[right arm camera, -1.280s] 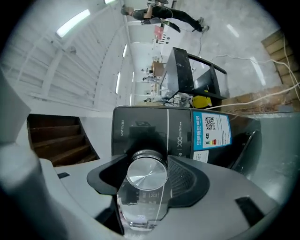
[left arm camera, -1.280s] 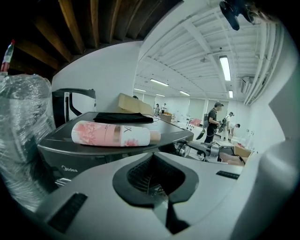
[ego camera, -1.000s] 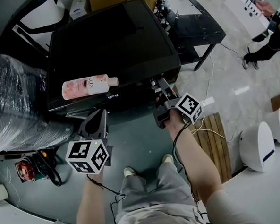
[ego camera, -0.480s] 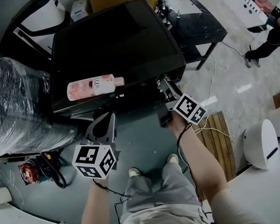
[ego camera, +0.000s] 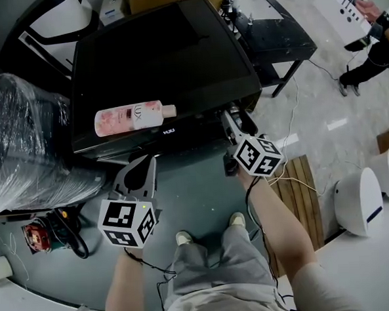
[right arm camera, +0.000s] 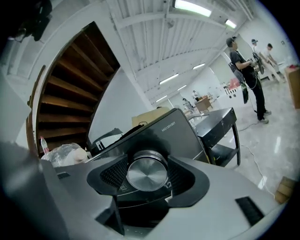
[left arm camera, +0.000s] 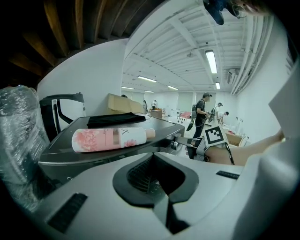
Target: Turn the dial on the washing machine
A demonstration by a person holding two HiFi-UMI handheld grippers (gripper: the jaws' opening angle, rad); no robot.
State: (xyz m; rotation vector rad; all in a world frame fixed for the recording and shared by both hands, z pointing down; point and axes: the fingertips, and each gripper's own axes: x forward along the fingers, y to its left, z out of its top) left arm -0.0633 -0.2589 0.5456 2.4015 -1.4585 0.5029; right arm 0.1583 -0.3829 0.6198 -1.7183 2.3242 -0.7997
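The black washing machine point(ego camera: 162, 55) fills the upper middle of the head view, with a pink bottle point(ego camera: 133, 117) lying on its lid near the front edge. At the machine's front right corner my right gripper point(ego camera: 236, 124) reaches the control panel. In the right gripper view the round silver dial point(right arm camera: 146, 172) sits between the two pads, which press on its sides. My left gripper point(ego camera: 138, 172) hangs lower left, in front of the machine and apart from it. Its jaws point(left arm camera: 159, 180) meet with nothing between them. The bottle point(left arm camera: 110, 139) lies beyond them.
A plastic-wrapped bundle point(ego camera: 23, 142) stands left of the machine and a black table point(ego camera: 272, 35) to its right rear. A wooden pallet point(ego camera: 295, 185) and a white appliance point(ego camera: 358, 201) sit on the floor at right. A person point(ego camera: 373, 62) stands at the far right.
The right gripper has rolled at the dial; its marker cube now shows a different face tilt. The left gripper has shifted only slightly, staying low in front of the machine.
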